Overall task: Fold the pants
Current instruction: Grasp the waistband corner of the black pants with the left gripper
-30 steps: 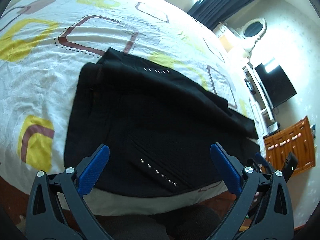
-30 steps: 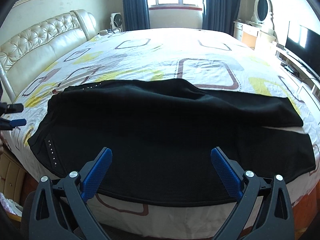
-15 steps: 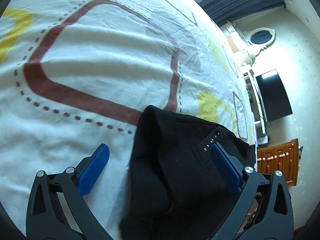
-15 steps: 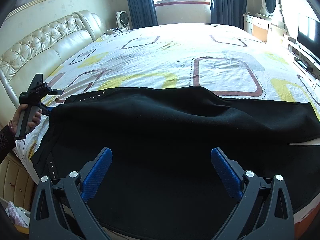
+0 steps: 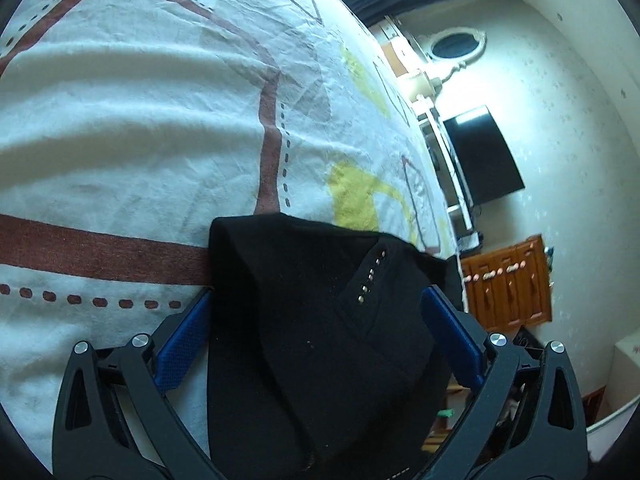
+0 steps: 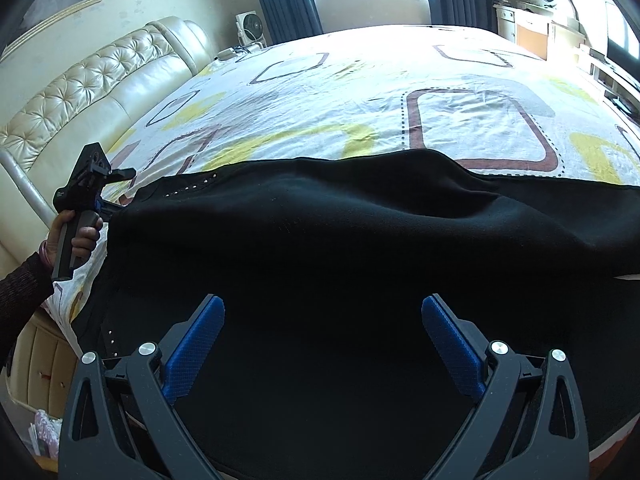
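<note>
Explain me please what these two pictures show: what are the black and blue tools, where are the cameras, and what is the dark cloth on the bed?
There is no robot here. A person holds one hand-held gripper in each hand, and each gripper carries a camera looking forward along its two blue fingers.

Left camera: the left gripper is open, with a corner of the black pants lying between its fingers, not yet pinched.

Right camera: the right gripper is also open, over the middle of the pants. At the left edge you see the person's left hand holding the other tool.

The pants lie spread on the patterned bedsheet.
</note>
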A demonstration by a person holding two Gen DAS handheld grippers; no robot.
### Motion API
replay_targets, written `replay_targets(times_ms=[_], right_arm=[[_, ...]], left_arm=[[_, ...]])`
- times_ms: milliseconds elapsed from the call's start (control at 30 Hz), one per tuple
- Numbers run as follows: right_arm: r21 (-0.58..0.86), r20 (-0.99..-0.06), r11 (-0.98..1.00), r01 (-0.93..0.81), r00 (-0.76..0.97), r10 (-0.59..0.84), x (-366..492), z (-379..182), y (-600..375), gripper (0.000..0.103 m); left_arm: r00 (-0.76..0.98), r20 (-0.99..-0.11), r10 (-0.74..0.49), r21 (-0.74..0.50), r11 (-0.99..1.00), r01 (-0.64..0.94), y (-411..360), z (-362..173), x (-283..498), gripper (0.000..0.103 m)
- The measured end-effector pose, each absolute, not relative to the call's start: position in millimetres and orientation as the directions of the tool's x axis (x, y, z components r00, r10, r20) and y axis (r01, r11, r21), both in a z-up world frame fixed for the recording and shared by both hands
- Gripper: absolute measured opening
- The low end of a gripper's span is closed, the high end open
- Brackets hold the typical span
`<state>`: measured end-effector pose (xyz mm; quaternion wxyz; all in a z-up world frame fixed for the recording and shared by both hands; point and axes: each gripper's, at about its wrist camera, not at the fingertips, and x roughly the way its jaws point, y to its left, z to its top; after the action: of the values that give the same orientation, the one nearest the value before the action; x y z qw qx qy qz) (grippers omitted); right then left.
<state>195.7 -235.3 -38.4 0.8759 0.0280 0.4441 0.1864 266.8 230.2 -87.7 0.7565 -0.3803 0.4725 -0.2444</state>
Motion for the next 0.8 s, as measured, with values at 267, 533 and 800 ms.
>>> replay_targets(times_ms=[267, 533, 800], right_arm=[[0.308, -0.773, 0.905, -0.295, 0.477, 0.418, 214, -41, -245, 0.099], [0.363, -0.73, 0.878, -0.311, 0.491, 0.476, 307, -14, -277, 0.099], [0.156, -0.903, 0.848, -0.506, 0.276, 0.33, 403, -57, -247, 0.087]], left_arm=[[0.42, -0.586, -0.693, -0.766, 0.642, -0.01, 228, -92, 279, 0.023], [0.422, -0.631, -0.65, -0.728, 0.685, -0.034, 225, -99, 277, 0.014], [0.406, -0.691, -0.598, -0.67, 0.741, -0.049, 219, -93, 279, 0.014]])
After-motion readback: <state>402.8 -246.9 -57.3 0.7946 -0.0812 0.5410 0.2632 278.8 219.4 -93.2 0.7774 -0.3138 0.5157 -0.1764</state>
